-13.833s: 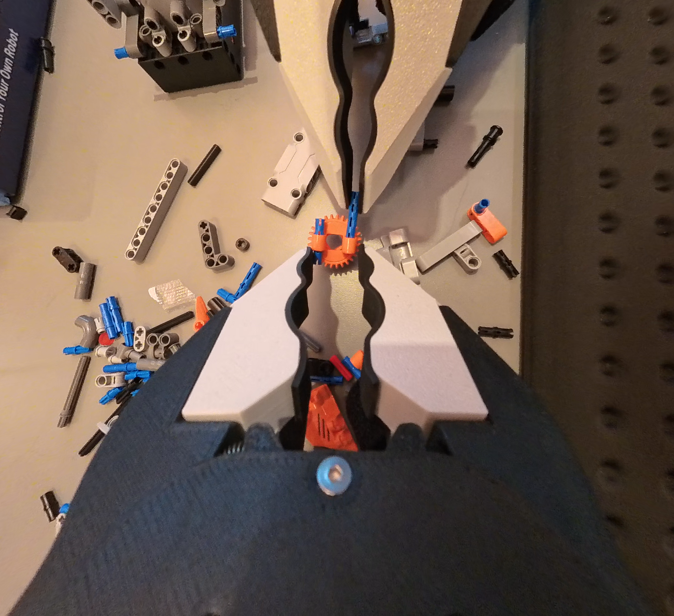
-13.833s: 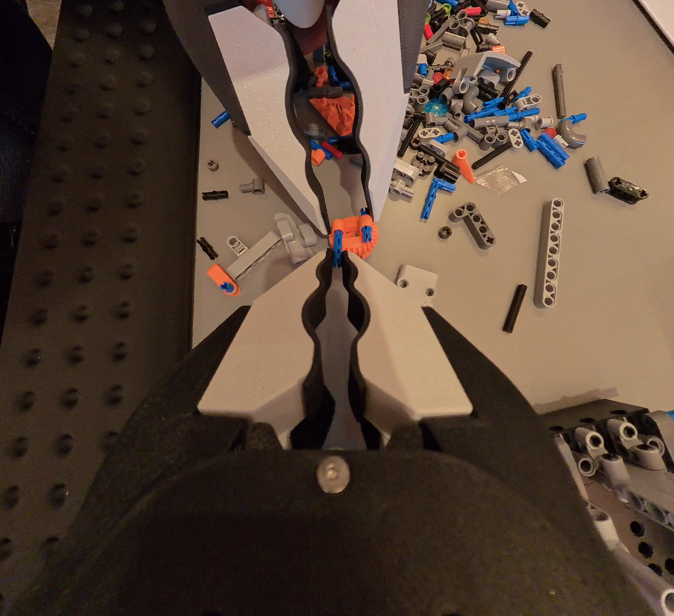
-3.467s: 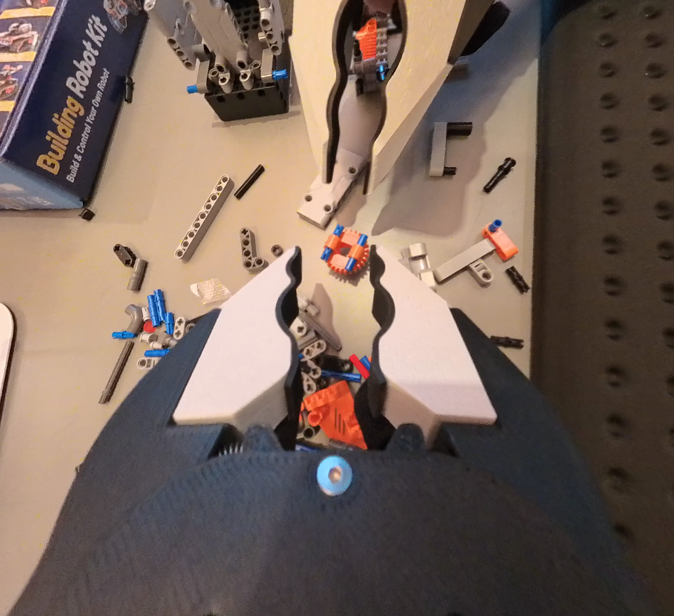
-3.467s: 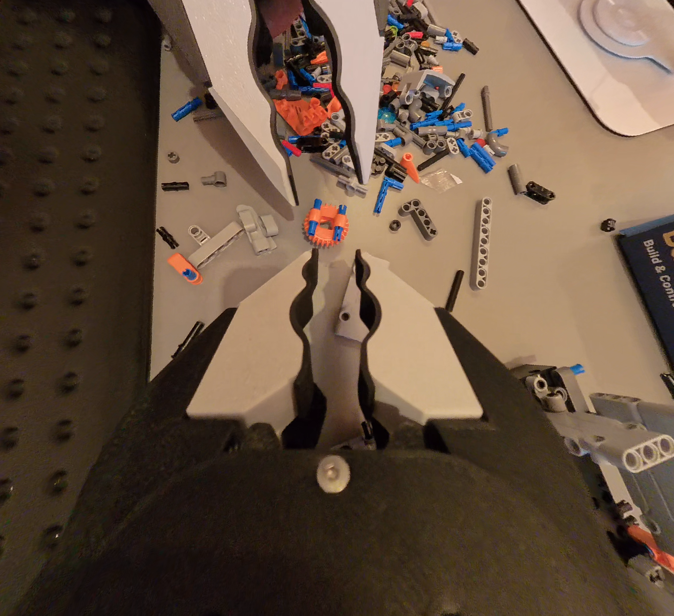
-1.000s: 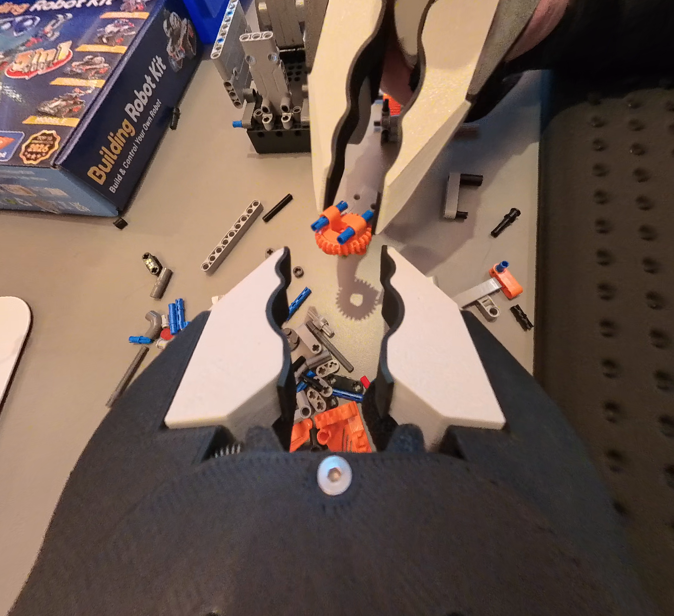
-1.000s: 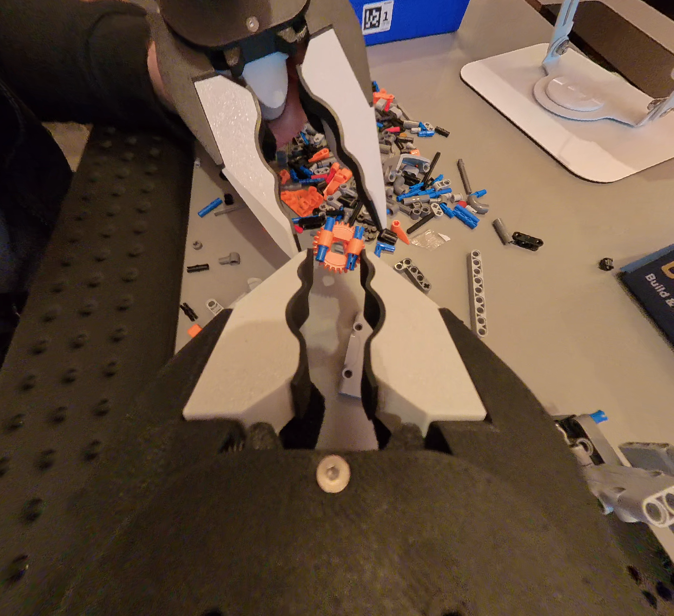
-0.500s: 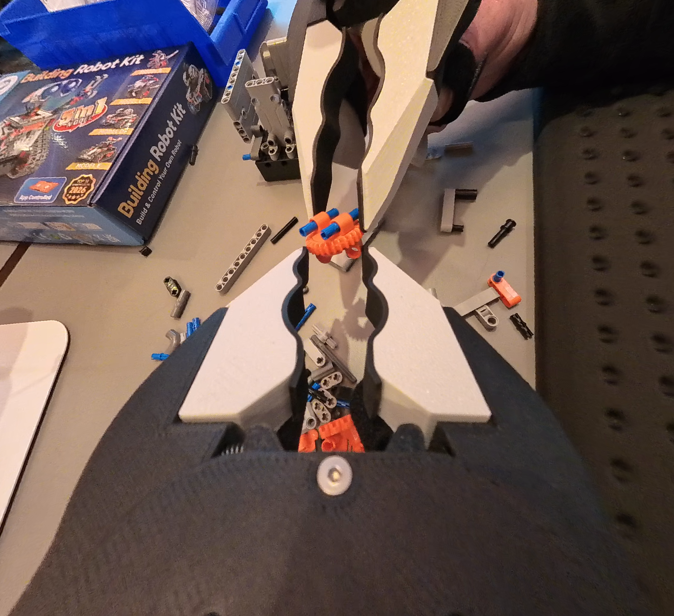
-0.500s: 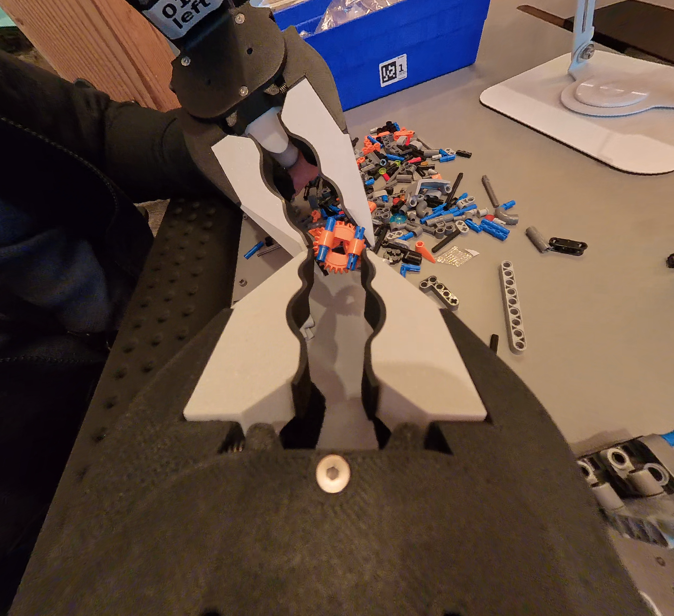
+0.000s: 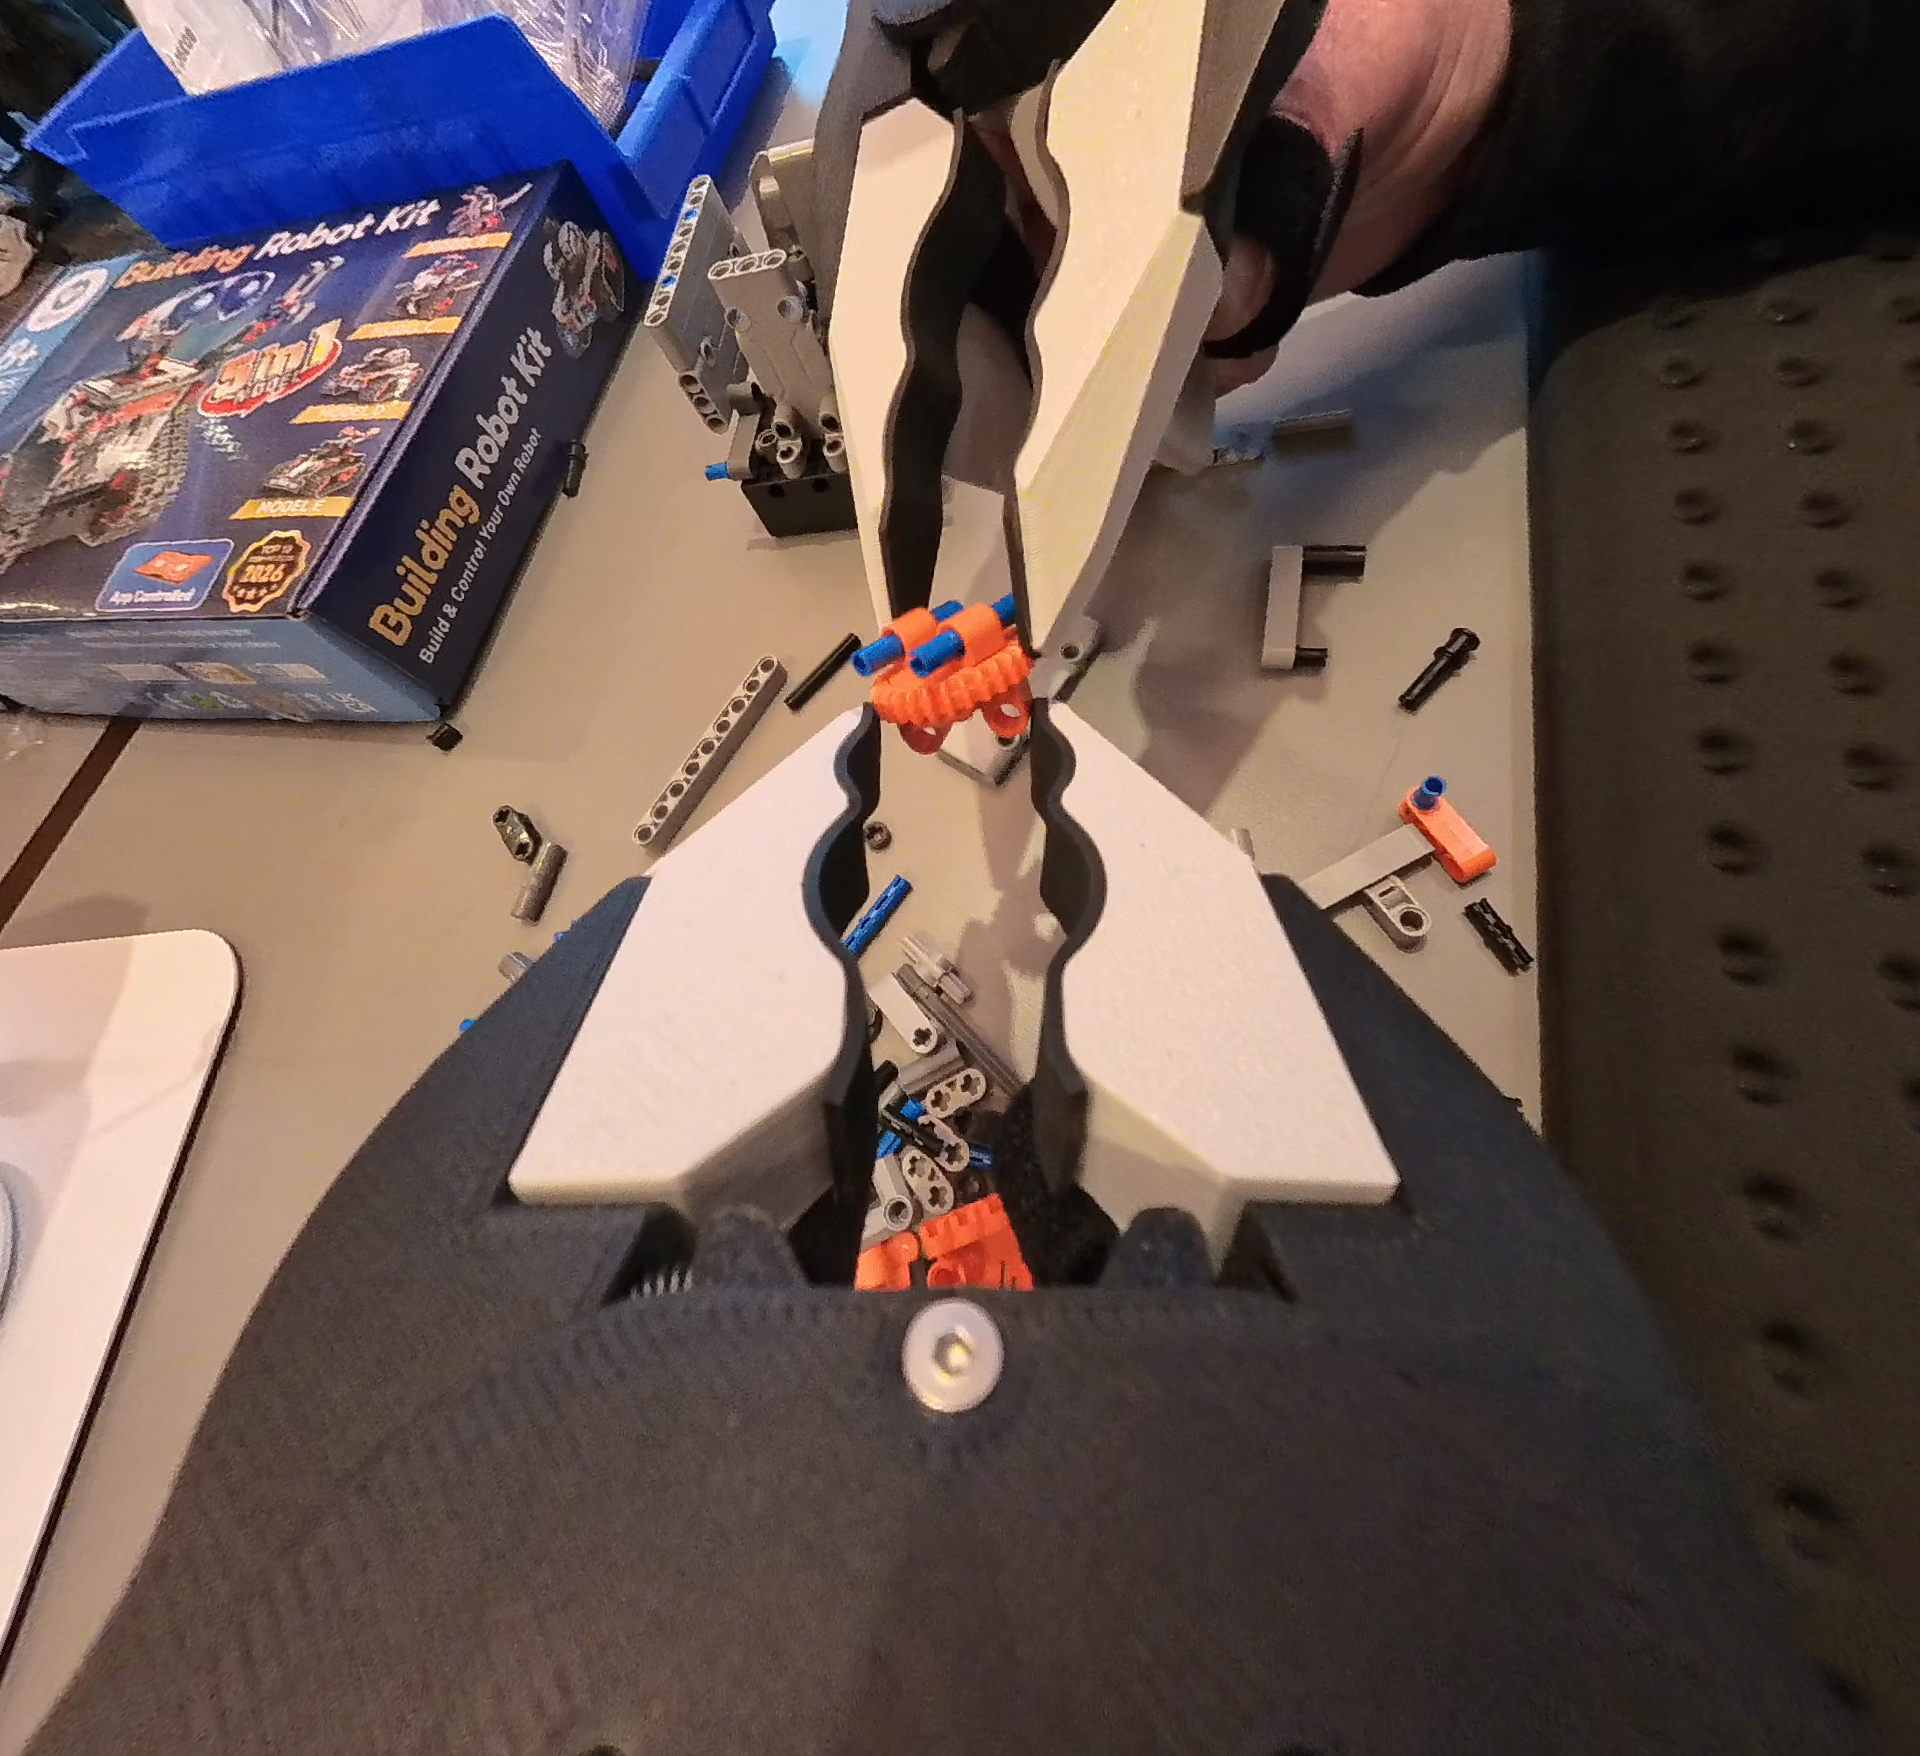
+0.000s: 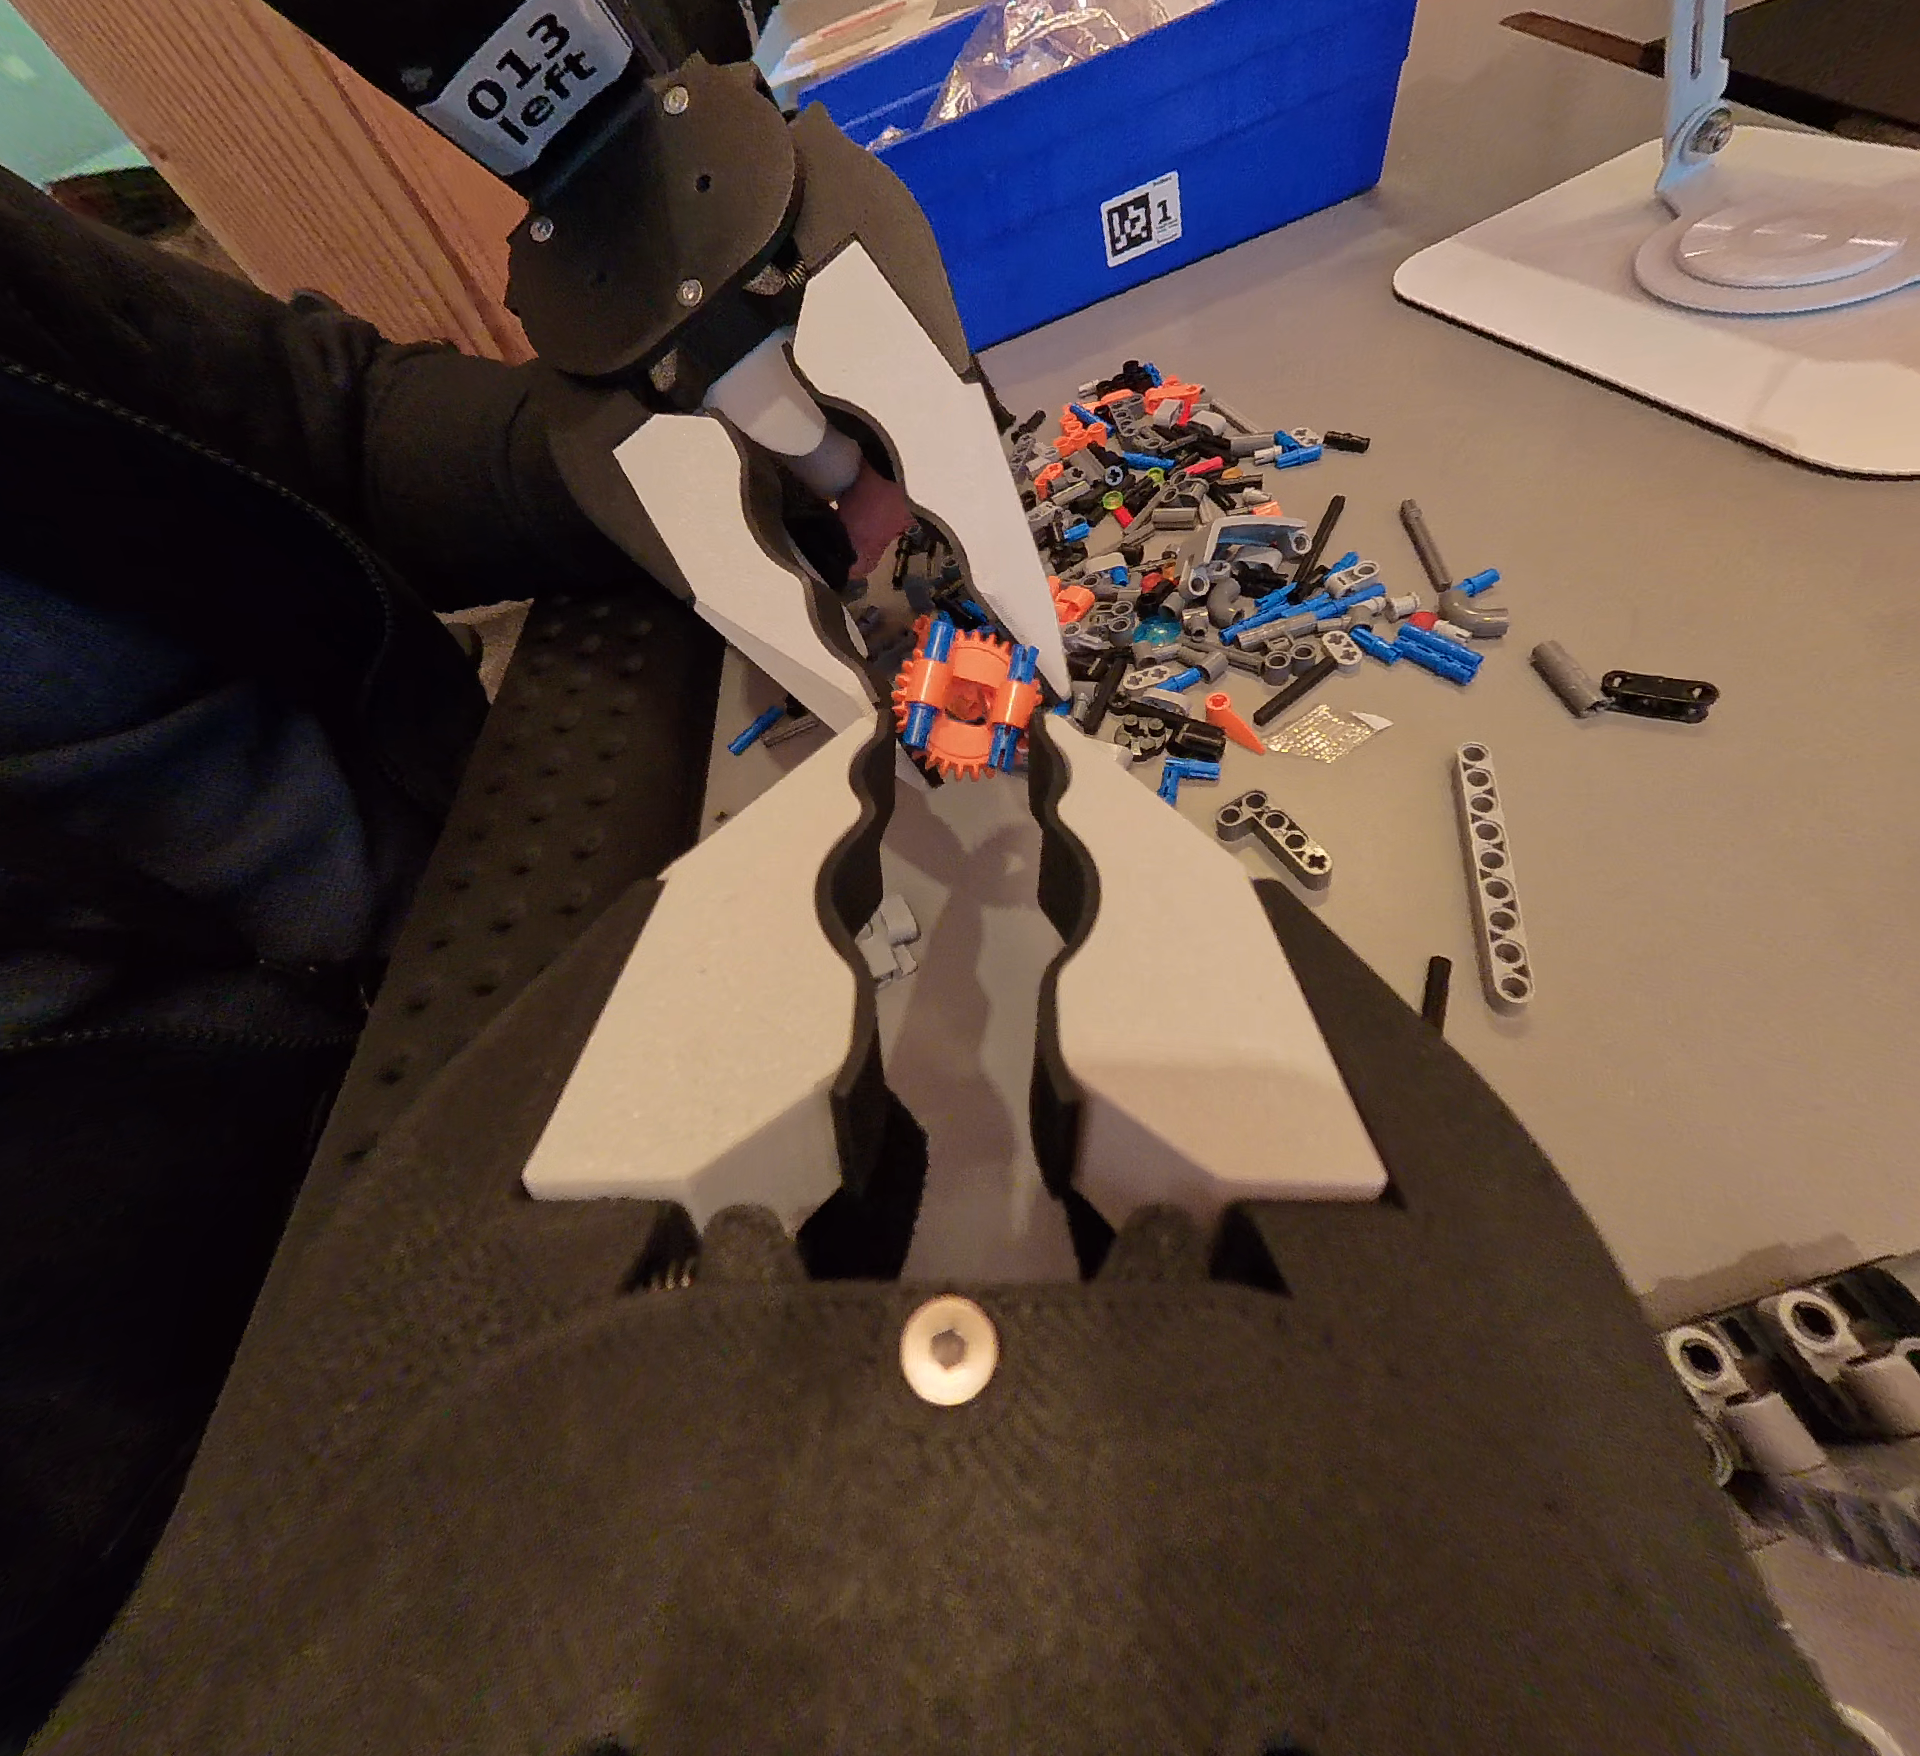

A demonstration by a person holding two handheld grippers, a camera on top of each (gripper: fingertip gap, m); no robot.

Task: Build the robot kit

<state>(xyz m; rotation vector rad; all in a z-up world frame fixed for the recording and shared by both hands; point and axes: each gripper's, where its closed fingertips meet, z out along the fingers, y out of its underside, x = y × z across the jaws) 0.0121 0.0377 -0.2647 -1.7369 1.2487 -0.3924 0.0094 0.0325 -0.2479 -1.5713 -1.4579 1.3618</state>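
Left wrist view shows a printed dark-blue kit box point(image 9: 301, 449) and blue bin point(image 9: 416, 106) on the grey surface point(image 9: 312, 875). Both the left hand-held gripper point(image 9: 951, 735) and the right hand-held gripper point(image 10: 961, 750) pinch the orange gear point(image 10: 966, 704), lifted above it. Right wrist view alone shows the loose parts pile point(image 10: 1226, 584) and white stand base point(image 10: 1704, 324).

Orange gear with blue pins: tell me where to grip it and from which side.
Pinch the orange gear across its toothed rim, coming opposite the right gripper already holding it. The blue pins stick out over its face, so the rim probably seats flatter.
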